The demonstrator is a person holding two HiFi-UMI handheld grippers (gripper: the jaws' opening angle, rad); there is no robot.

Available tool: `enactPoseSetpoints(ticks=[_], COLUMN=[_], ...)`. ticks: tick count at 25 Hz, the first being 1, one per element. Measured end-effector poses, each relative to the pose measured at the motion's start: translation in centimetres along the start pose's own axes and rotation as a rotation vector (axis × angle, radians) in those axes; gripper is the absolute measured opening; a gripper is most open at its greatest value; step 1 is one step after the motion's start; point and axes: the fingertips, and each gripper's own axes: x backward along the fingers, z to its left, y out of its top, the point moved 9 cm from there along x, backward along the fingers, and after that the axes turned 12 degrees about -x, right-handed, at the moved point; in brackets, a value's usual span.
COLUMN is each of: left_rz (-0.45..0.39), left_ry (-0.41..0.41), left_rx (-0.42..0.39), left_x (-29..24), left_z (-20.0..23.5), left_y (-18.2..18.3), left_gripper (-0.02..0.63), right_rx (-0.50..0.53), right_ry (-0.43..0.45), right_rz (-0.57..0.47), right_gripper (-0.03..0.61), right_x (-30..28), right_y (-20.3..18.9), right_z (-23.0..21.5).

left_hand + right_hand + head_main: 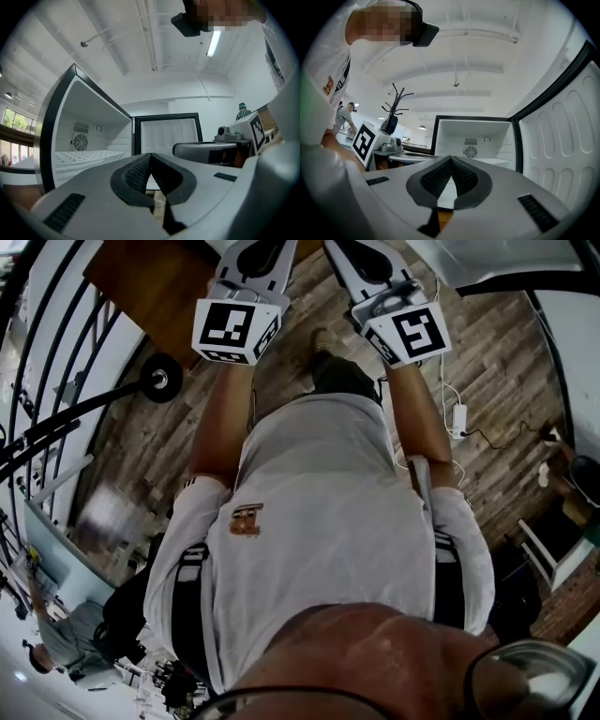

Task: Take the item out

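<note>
1. Both the left gripper [150,156] and the right gripper [451,159] were pinched together, empty, in front of the open fridge [454,133].
2. It looked like the approach step. I couldn't see any item inside the fridge.
3. The next move would need the jaws spread and a reach inside the fridge.

No legible text or labels

Showing white inside, black rim on fridge [457,133] | bearing black-and-white squares on marker cube [232,329] | running brown wood-grain across floor [487,352]
</note>
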Motion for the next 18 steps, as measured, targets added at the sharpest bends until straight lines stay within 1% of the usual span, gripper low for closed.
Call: enactPoseSetpoints(ticks=[6,11,18], left_rz=[0.033,0.064,0.121], left_ry=[0.033,0.09,0.172], left_rx=[0.002,0.017,0.061], left_x=[-6.5,-10.9,-16.0], left_z=[2.3,4.0,6.9], left_y=[-0.8,-2.9,-6.2], left_gripper=[0.018,0.018,0.018], right_rx=[0.002,-0.011,-0.039], right_ry=[0.015,0.007,-0.037], right_rz=[0.028,0.053,0.102], right_gripper=[0.032,0.032,0.032], right_x=[-3.4,-5.9,-10.4], right_y=[0.8,-0.2,-2.1], right_z=[-6.3,-11.0,-16.6])
